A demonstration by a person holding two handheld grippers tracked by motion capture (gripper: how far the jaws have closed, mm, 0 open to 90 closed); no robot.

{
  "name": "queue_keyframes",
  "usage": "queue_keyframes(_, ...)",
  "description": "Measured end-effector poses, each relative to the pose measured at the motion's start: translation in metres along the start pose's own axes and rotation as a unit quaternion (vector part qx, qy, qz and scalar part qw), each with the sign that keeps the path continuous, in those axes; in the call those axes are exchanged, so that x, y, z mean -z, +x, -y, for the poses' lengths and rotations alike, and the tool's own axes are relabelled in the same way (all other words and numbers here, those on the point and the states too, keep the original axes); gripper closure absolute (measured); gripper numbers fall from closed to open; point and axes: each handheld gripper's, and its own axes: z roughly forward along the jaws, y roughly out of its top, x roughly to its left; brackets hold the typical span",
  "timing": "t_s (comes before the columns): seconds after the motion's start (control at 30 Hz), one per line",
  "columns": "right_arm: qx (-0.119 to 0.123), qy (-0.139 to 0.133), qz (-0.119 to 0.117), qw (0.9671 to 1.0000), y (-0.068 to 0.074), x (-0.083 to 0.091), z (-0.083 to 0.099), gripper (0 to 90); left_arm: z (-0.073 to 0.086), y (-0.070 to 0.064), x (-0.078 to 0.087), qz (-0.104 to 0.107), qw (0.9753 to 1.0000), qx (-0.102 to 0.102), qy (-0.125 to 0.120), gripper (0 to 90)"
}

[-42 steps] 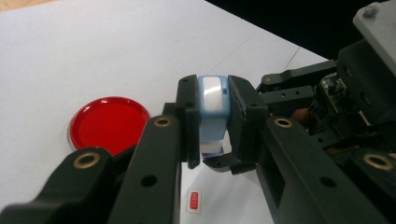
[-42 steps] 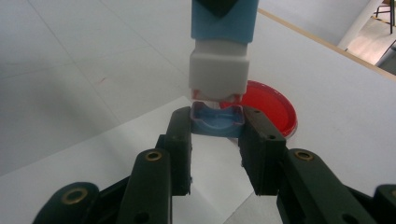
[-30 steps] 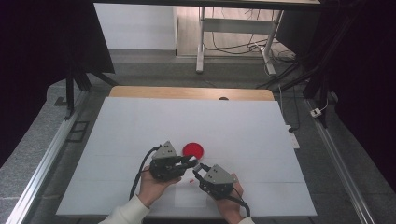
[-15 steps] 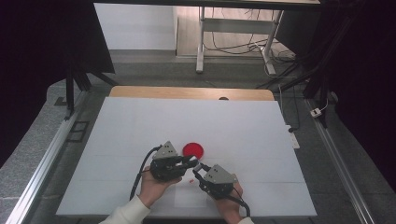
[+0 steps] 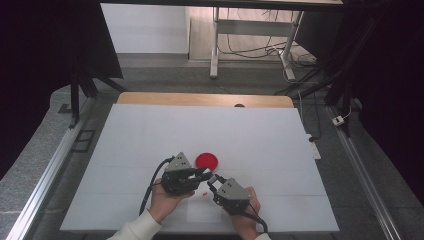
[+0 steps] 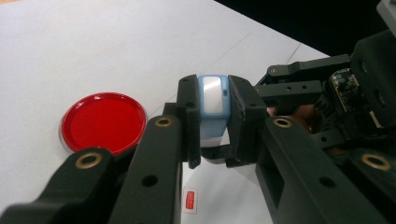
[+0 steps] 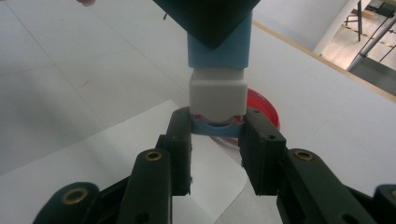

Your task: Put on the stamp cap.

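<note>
A small blue and white block (image 6: 212, 100) is held between both grippers just above the white table (image 5: 150, 135). My left gripper (image 6: 212, 119) is shut on its blue body. My right gripper (image 7: 217, 135) is shut on the blue rounded end (image 7: 215, 128) below the block's white part (image 7: 217, 95). In the high view the left gripper (image 5: 204, 174) and right gripper (image 5: 214, 182) meet tip to tip near the table's front. A flat red disc (image 5: 207, 160) lies on the table just beyond them, also seen as the red disc (image 6: 103, 122) in the left gripper view.
A tiny red sticker (image 6: 189, 200) lies on the table under the grippers. A white paper sheet (image 7: 140, 135) lies flat below the right gripper. A wooden strip (image 5: 205, 99) borders the table's far edge, with metal rails (image 5: 45, 170) along both sides.
</note>
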Motion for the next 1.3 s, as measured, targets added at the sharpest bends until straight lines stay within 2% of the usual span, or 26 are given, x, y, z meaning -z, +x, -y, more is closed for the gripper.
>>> queue_keyframes(0.23, 0.011, 0.003, 0.009, 0.9999, 0.003, 0.001, 0.0, 64.9, 0.001, 0.003, -0.001, 0.009, 0.9999, 0.01, 0.002, 75.5)
queue_keyframes(0.47, 0.025, 0.0, 0.004, 0.9997, 0.003, 0.001, -0.001, 64.9, 0.003, 0.005, -0.002, 0.017, 0.9998, 0.013, 0.003, 75.6)
queue_keyframes(0.6, 0.023, -0.002, 0.003, 0.9997, 0.003, 0.001, -0.001, 64.9, 0.004, 0.005, -0.004, 0.02, 0.9997, 0.015, 0.006, 75.7)
queue_keyframes(0.93, 0.027, 0.015, -0.001, 0.9995, 0.003, 0.001, -0.002, 64.6, 0.006, 0.006, -0.007, 0.022, 0.9996, 0.017, 0.01, 75.7)
queue_keyframes(1.1, 0.018, 0.02, -0.016, 0.9995, -0.002, 0.0, -0.001, 64.1, 0.006, 0.008, -0.004, 0.025, 0.9994, 0.024, 0.002, 75.5)
queue_keyframes(1.2, 0.016, 0.02, -0.028, 0.9993, -0.004, 0.0, -0.002, 63.0, 0.006, 0.007, -0.004, 0.022, 0.9996, 0.02, 0.001, 75.4)
queue_keyframes(1.3, 0.008, 0.03, -0.043, 0.9986, -0.007, -0.002, -0.001, 57.3, 0.005, 0.007, -0.003, 0.024, 0.9994, 0.022, -0.005, 75.4)
